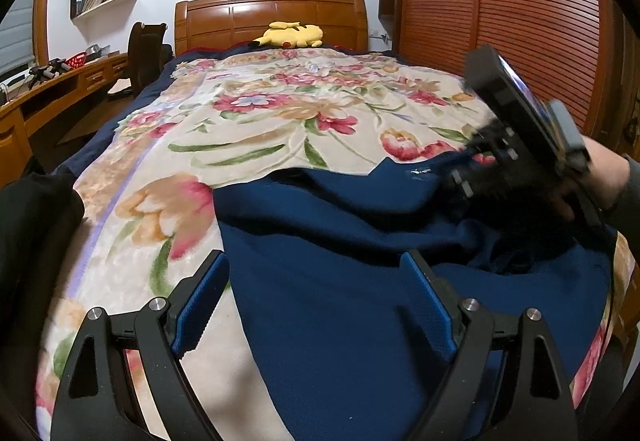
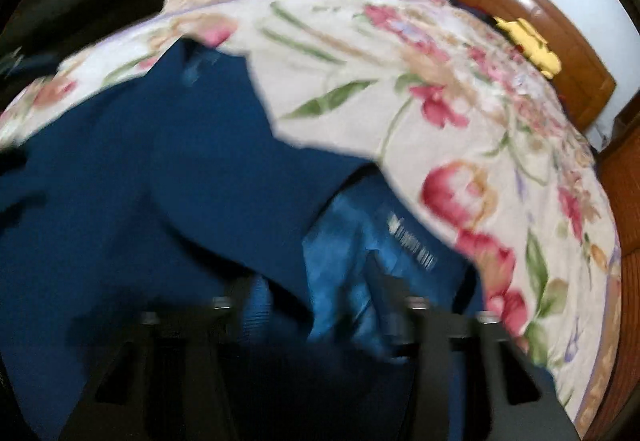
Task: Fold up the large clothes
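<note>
**Blue garment on the bed, two grippers over its near end**

Left wrist view. The left gripper (image 1: 316, 305) hangs over the near end of the bed, jaws spread wide, nothing between the pads. Its left finger (image 1: 200, 305) sits over the floral blanket (image 1: 256, 137); its right finger (image 1: 430, 305) sits over the dark blue garment (image 1: 340, 241). The garment lies rumpled across the near right part of the blanket, its left edge running just beside the left finger. To the right, the right gripper (image 1: 516, 145) is blurred, tilted down at the garment's far right part, a hand (image 1: 608, 177) behind it. A yellow plush toy (image 1: 290, 35) lies against the wooden headboard (image 1: 272, 17). A desk (image 1: 60, 89) runs along the left; a slatted wardrobe (image 1: 500, 21) stands to the right.

Right wrist view. Heavily blurred. The right gripper (image 2: 320, 305) points down into the garment (image 2: 160, 169), jaws part open. A lighter blue fold with white print (image 2: 412, 241) lies between and beyond the fingers. I cannot tell whether the pads press on cloth. Blanket (image 2: 400, 81) beyond, plush toy (image 2: 528, 45) at the headboard (image 2: 520, 1).
</note>
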